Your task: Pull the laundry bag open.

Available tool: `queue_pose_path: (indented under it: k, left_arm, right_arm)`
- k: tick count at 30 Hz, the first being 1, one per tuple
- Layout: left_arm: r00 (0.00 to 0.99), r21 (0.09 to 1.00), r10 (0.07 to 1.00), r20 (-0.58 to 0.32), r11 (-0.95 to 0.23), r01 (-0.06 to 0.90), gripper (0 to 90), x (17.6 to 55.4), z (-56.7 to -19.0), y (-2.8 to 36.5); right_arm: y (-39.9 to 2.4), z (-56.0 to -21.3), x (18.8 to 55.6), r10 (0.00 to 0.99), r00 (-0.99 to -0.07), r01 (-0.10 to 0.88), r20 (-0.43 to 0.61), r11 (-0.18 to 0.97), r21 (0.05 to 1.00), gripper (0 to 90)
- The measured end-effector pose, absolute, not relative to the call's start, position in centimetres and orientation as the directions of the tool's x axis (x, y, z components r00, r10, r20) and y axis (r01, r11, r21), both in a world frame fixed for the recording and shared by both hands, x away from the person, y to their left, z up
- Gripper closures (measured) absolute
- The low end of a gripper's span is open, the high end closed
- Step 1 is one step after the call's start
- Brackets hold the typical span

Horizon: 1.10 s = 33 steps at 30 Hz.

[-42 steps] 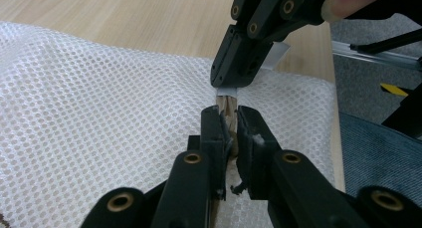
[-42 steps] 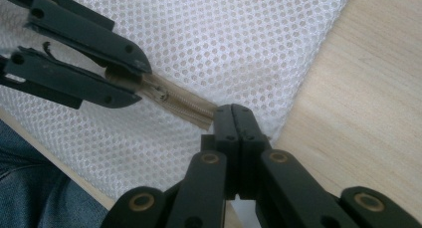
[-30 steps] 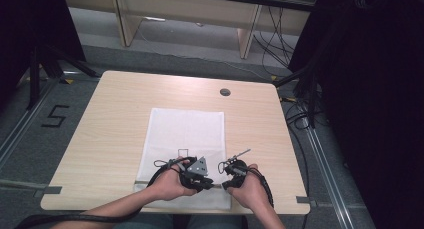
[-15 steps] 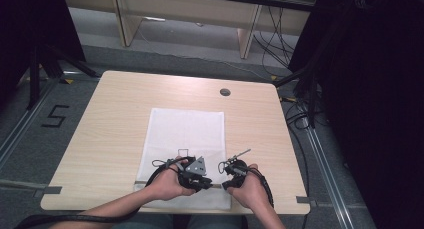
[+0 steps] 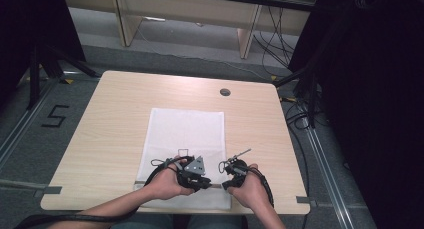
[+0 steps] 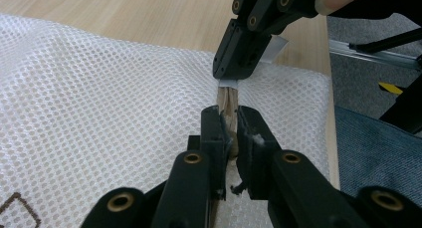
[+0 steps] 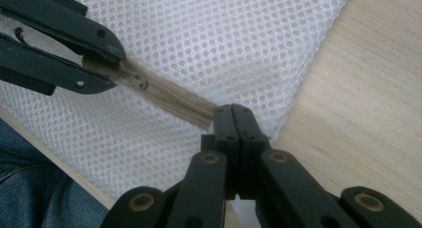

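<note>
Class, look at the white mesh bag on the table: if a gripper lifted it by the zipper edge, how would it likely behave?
The mesh bag would probably droop: it is thin open netting lying flat on the table. It looks light for its size, since nothing bulges inside. The tan zipper, pinched by the left gripper and right gripper, seems the firmest part to hold.

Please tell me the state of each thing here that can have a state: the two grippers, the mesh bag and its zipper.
left gripper: shut on the zipper tape
right gripper: shut on the end of the zipper
mesh bag: lying flat on the table
zipper: closed along the stretch between the two grippers, held taut
</note>
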State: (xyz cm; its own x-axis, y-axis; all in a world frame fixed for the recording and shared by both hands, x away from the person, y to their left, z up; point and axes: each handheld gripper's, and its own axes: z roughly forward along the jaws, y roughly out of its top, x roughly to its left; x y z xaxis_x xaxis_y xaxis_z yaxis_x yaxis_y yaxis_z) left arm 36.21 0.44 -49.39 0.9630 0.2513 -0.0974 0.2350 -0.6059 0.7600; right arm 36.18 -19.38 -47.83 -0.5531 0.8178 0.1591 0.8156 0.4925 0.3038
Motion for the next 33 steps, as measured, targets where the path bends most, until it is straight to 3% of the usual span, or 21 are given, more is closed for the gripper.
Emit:
queue_pose_path:
  k: [33]
  left_arm:
    - [0.962, 0.758, 0.254, -0.101, -0.607, 0.239, 82.0, 36.11, -49.07, 1.28]
  right_arm:
    - [-19.43, -47.92, 36.17, 0.818, -0.554, 0.812, 0.155, 0.491, 0.314, 90.0]
